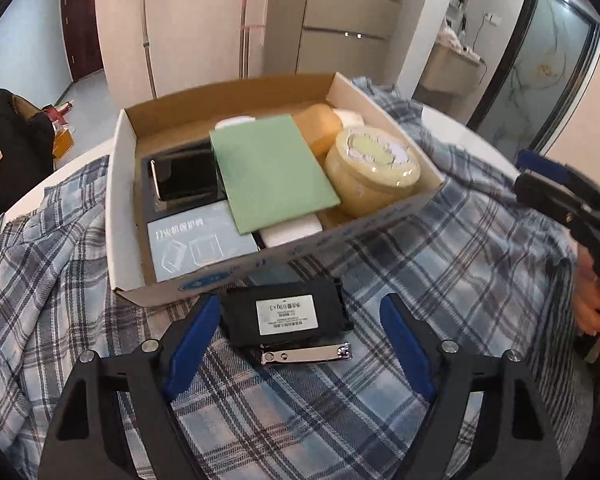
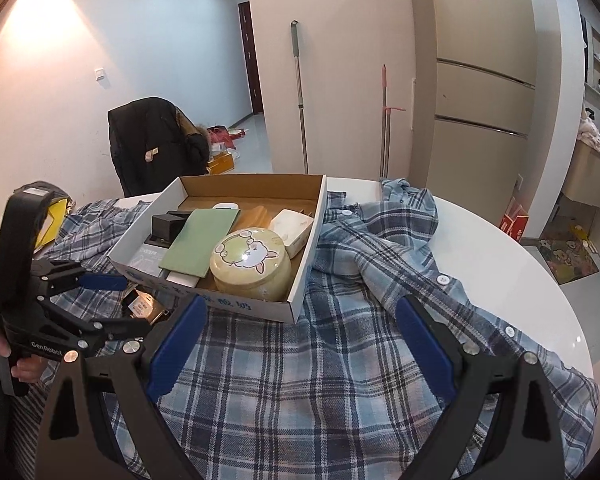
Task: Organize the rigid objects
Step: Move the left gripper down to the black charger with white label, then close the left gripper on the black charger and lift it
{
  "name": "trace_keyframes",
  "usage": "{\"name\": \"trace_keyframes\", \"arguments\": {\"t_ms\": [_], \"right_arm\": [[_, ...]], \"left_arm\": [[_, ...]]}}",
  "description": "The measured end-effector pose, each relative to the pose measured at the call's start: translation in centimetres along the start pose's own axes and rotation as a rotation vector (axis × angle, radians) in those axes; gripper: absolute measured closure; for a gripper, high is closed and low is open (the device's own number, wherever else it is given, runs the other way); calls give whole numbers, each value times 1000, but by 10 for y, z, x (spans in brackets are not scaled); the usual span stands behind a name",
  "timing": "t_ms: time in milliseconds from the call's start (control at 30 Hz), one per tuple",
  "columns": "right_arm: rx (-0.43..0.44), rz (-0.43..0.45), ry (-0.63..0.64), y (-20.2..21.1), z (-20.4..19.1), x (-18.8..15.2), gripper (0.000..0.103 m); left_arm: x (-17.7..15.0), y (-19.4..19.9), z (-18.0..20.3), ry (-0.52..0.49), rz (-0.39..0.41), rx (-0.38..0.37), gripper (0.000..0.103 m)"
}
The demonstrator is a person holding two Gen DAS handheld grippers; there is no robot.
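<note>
A small black box (image 1: 286, 314) with a white label lies on the plaid shirt (image 1: 440, 260), just in front of the cardboard box (image 1: 300, 246). A silver nail clipper (image 1: 306, 354) lies against its near edge. My left gripper (image 1: 300, 304) points down over the black box, jaws open around it; the left pad (image 1: 196, 332) sits at its side, the right pad (image 1: 404, 332) stands apart. My right gripper (image 2: 302, 308) is open over bare shirt, nothing between its fingers. The cardboard box holds a green card (image 1: 268, 172), a yellow round tin (image 1: 372, 172) and a pale blue packet (image 1: 200, 244).
The shirt covers much of a round white table (image 2: 500, 248), whose edge curves at the right. A dark jacket on a chair (image 2: 152, 140) stands beyond the far left. A hand (image 1: 588, 300) holds the right gripper (image 1: 522, 174) at the right.
</note>
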State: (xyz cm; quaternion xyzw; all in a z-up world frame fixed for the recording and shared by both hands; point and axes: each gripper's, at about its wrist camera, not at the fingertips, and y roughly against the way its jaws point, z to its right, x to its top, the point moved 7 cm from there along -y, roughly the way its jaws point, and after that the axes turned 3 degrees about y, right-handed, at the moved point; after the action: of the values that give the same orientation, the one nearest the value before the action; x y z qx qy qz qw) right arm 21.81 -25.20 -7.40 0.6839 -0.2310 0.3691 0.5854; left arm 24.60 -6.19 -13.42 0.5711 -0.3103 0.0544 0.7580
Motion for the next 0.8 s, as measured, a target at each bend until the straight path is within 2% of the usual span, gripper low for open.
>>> {"name": "trace_keyframes", "arguments": {"t_ms": [133, 233, 300, 367, 567, 800], "right_arm": [[-3, -17, -5, -4, 1, -2, 8], [19, -24, -26, -4, 1, -3, 8], [45, -33, -33, -3, -1, -4, 8], [52, -30, -31, -2, -2, -3, 8], [65, -47, -35, -5, -2, -5, 8], [8, -34, 9, -6, -3, -5, 8]], "left_arm": [[6, -1, 3, 24, -5, -14, 19], [6, -8, -3, 76, -61, -11, 19], [5, -16, -5, 126, -120, -63, 19], [5, -18, -3, 123, -142, -82, 19], [4, -26, -1, 114, -182, -17, 19], [1, -34, 24, -6, -207, 137, 19]]}}
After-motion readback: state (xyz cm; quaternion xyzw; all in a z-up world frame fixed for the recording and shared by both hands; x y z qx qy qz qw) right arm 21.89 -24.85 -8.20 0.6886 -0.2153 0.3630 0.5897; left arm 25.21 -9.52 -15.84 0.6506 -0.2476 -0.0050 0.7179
